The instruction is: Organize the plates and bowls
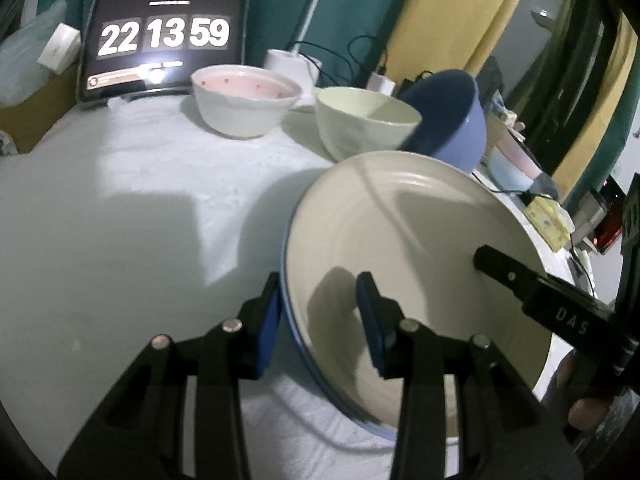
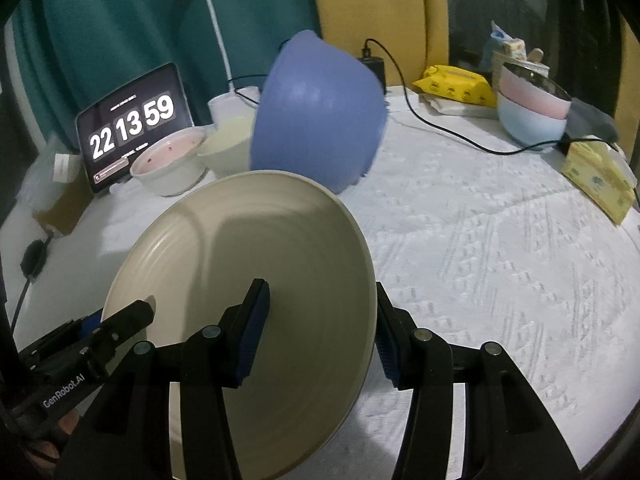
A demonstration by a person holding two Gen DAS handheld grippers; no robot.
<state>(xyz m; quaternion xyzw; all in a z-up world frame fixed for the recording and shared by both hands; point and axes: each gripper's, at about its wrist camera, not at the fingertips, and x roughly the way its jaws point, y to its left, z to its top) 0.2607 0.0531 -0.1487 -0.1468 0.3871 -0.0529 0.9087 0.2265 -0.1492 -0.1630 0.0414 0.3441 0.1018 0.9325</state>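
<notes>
— Straddling the rim of the cream plate [image 1: 404,240], the left gripper [image 1: 320,320] has one blue pad [image 1: 269,320] outside the edge and one inside over the plate's face. Is it clamped?

— I cannot tell. The pads sit either side of the rim with a gap showing, so contact is unclear.

— And the right gripper [image 2: 320,340]?

— Same story on the opposite edge: one finger lies over the plate's inner face, the other behind the rim. Its jaws look fairly wide, and whether they press the plate I cannot tell either.

— How does the plate sit?

— Tilted, raised off the white tablecloth [image 2: 500,260], between the two grippers. A blue edge shows under its rim in the left view.

— Beyond the fingers?

— A blue bowl [image 2: 316,120] just past the plate's far rim, tipped on its side. Left of it stand a pale yellow bowl [image 1: 364,120] and a white bowl with a pink inside [image 1: 244,100], close together. Behind those, a tablet [image 1: 164,40] reads 22 13 59.

— Far right of the right gripper?

— Stacked pink and blue bowls [image 2: 532,116] near a yellow tissue pack [image 2: 596,180].
</notes>
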